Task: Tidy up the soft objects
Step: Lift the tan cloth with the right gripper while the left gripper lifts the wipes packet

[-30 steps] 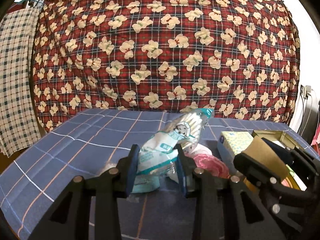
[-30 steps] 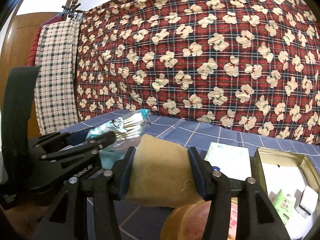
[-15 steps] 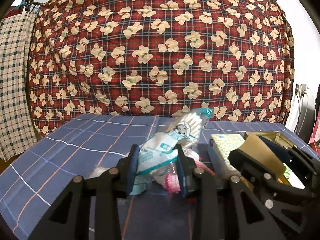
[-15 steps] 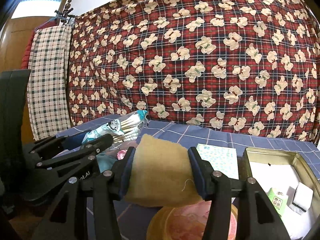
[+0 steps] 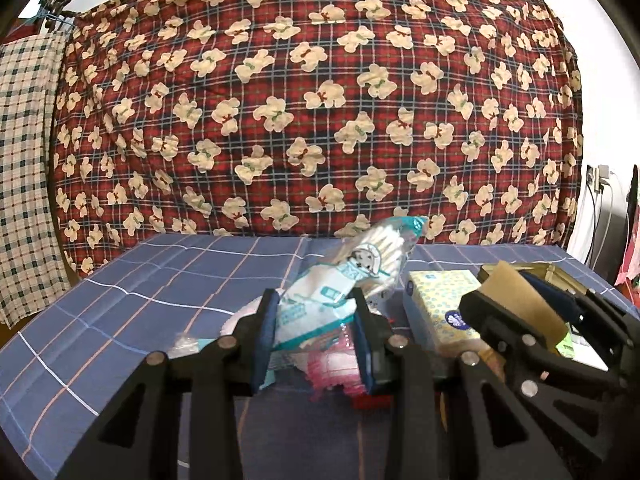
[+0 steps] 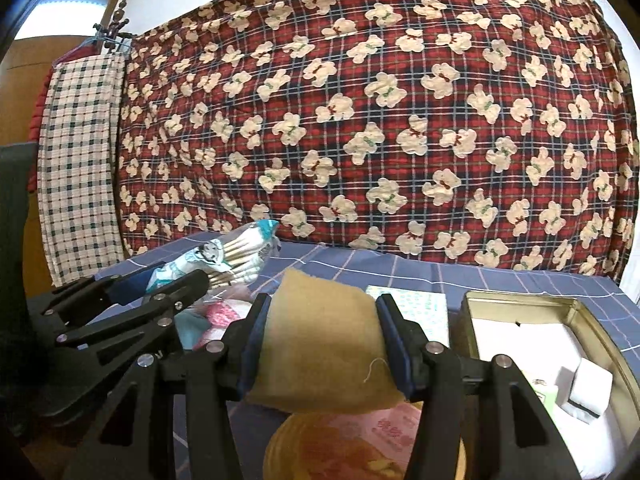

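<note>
Two black hand-held grippers hang side by side over the blue checked cloth (image 5: 132, 280). The left gripper (image 5: 316, 336) pinches a clear and teal plastic packet of cotton swabs (image 5: 344, 280), raised off the cloth above a pink bundle (image 5: 332, 368). The right gripper (image 6: 324, 348) clamps a flat tan fabric pad (image 6: 320, 344), held just left of the open gold-coloured tin box (image 6: 520, 312) and above a round yellow lid (image 6: 320, 448). A yellow patterned tissue box (image 5: 440, 304) lies on the cloth beside the tin.
</note>
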Available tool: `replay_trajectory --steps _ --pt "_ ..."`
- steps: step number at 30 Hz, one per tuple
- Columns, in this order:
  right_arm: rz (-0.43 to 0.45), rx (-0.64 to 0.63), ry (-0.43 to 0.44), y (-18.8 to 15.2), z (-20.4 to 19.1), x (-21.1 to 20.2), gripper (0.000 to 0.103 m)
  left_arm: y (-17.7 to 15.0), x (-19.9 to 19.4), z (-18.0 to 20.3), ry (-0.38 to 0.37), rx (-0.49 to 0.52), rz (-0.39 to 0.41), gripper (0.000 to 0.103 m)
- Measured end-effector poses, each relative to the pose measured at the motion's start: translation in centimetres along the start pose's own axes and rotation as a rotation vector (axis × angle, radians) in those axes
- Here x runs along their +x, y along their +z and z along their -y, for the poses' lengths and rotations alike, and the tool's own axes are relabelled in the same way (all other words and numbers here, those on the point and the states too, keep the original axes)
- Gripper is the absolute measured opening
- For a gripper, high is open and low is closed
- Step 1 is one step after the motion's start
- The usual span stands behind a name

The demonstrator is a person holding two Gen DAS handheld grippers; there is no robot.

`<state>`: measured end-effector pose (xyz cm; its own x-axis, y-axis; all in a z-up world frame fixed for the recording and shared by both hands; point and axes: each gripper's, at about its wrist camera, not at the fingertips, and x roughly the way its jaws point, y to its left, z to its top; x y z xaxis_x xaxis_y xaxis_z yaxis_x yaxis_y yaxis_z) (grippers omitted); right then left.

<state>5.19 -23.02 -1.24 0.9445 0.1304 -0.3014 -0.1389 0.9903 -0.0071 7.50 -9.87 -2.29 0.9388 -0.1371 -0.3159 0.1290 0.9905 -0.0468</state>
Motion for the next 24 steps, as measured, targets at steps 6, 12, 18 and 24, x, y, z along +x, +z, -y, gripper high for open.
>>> replay_trajectory --steps 6,12,18,24 --pt "0.001 0.005 -0.018 -0.1 0.5 -0.2 0.056 0.0 0.1 0.8 -0.005 0.010 0.000 0.034" --pt "0.001 0.013 -0.037 -0.1 1.0 -0.3 0.057 0.1 0.2 1.4 -0.006 0.009 0.000 0.034" --pt "0.002 0.021 -0.057 -0.1 1.4 -0.3 0.057 0.2 0.4 1.7 0.008 0.002 -0.006 0.034" --pt "0.009 0.029 -0.062 -0.1 1.7 -0.4 0.057 0.2 0.2 1.8 0.017 -0.008 0.005 0.034"
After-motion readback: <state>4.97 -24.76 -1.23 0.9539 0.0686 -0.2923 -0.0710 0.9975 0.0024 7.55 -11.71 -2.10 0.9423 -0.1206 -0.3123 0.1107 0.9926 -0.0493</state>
